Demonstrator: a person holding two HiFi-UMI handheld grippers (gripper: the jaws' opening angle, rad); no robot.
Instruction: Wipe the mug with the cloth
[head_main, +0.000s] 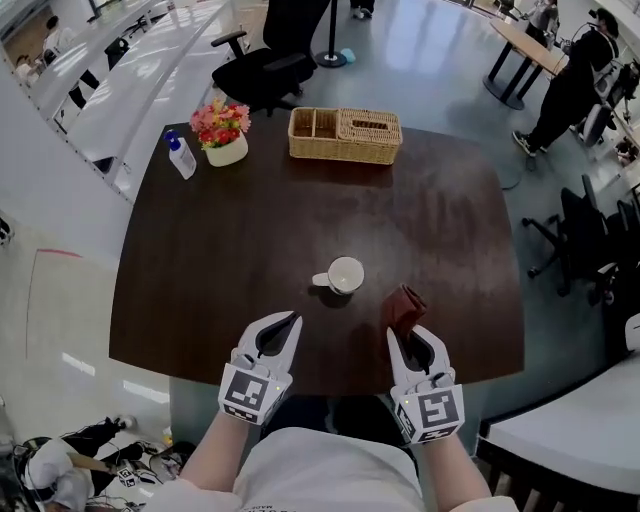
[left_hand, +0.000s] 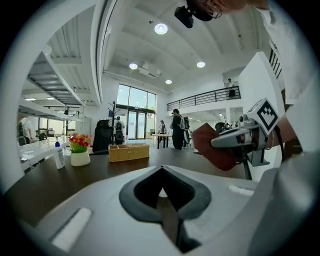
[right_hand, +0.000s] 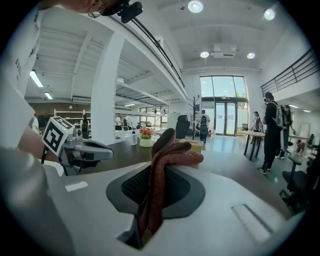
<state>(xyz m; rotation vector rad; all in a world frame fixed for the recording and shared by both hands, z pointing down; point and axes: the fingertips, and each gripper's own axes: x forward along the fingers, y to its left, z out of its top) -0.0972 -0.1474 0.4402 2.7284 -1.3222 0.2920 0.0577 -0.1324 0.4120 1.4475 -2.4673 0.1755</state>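
Zero wiping yet, I reckon: right gripper (head_main: 413, 336) jaws clamped on the rust-red cloth (head_main: 405, 306), left gripper (head_main: 288, 320) jaws together, empty, white mug (head_main: 344, 275) sits on the worktop (head_main: 250, 230) just ahead, so next it's cloth onto mug.

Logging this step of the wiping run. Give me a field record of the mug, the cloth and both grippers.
mug: white mug, upright on the table, handle toward the view's left
cloth: dark red cloth, bunched, right of the mug, apart from it
left gripper: left gripper, jaws together, nothing between them
right gripper: right gripper, clamped on the cloth
contact with mug: none
wiping: not yet begun
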